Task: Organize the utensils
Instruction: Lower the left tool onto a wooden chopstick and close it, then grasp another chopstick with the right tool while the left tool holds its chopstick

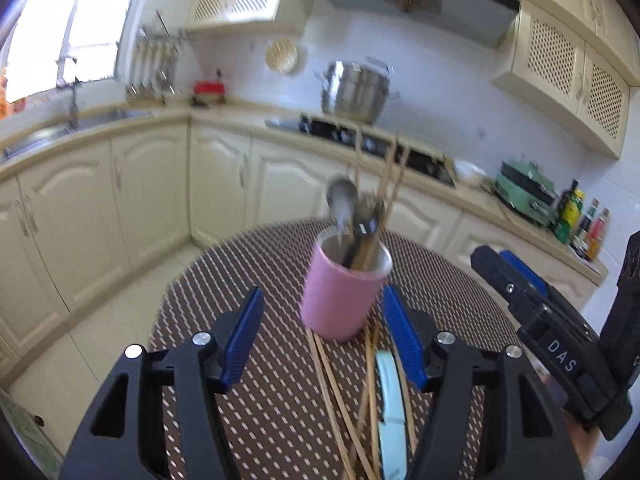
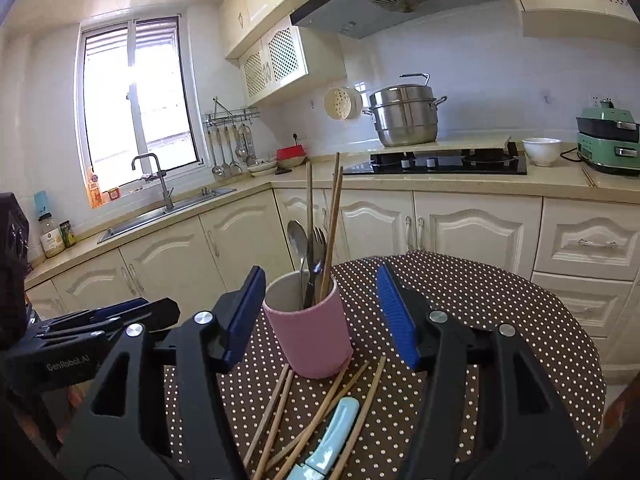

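Ahead, pink cup (image 2: 308,328) between spread right fingers (image 2: 244,316).

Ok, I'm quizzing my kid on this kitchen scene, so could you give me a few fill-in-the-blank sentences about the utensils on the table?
1. The cup holding the spoon and fork is coloured ____.
2. The loose chopsticks lie on the table in ____ of the cup, on the camera's side.
3. The light blue knife lies ____ the loose chopsticks.
4. Both the left gripper and right gripper have their jaws ____.

Missing words: pink; front; among; open
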`<state>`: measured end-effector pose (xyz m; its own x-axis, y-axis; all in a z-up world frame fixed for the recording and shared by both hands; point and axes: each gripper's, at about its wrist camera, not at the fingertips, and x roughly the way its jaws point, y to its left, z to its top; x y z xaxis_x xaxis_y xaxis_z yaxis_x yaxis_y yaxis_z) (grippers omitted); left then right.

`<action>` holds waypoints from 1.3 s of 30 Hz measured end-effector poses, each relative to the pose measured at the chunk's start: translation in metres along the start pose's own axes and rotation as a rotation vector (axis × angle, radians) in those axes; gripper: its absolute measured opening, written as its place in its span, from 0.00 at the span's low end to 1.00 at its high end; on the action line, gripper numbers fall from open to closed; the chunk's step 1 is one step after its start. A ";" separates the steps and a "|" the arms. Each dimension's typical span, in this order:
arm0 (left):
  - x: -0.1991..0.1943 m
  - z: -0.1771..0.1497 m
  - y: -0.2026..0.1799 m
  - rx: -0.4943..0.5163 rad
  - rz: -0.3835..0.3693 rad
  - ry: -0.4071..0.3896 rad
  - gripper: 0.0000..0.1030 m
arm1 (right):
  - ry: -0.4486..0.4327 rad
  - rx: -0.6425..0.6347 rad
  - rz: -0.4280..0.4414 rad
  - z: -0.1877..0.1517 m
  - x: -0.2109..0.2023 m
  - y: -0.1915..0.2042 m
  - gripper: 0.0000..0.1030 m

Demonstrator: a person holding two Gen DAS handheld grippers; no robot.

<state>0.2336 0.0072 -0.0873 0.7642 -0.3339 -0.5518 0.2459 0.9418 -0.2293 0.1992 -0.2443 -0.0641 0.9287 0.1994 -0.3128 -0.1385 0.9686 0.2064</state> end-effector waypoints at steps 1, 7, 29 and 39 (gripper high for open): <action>0.008 -0.004 -0.002 0.004 -0.011 0.053 0.59 | 0.019 0.006 -0.009 -0.004 0.000 -0.003 0.58; 0.050 -0.031 0.000 0.000 0.039 0.288 0.59 | 0.132 0.035 -0.034 -0.027 0.004 -0.018 0.59; 0.131 -0.057 0.001 -0.035 0.117 0.515 0.35 | 0.313 0.079 -0.059 -0.061 0.028 -0.036 0.59; 0.149 -0.049 0.010 -0.089 0.148 0.492 0.05 | 0.505 0.059 -0.092 -0.075 0.059 -0.037 0.59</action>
<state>0.3201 -0.0348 -0.2112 0.4107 -0.1970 -0.8902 0.0891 0.9804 -0.1758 0.2335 -0.2575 -0.1602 0.6519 0.1746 -0.7379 -0.0306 0.9784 0.2045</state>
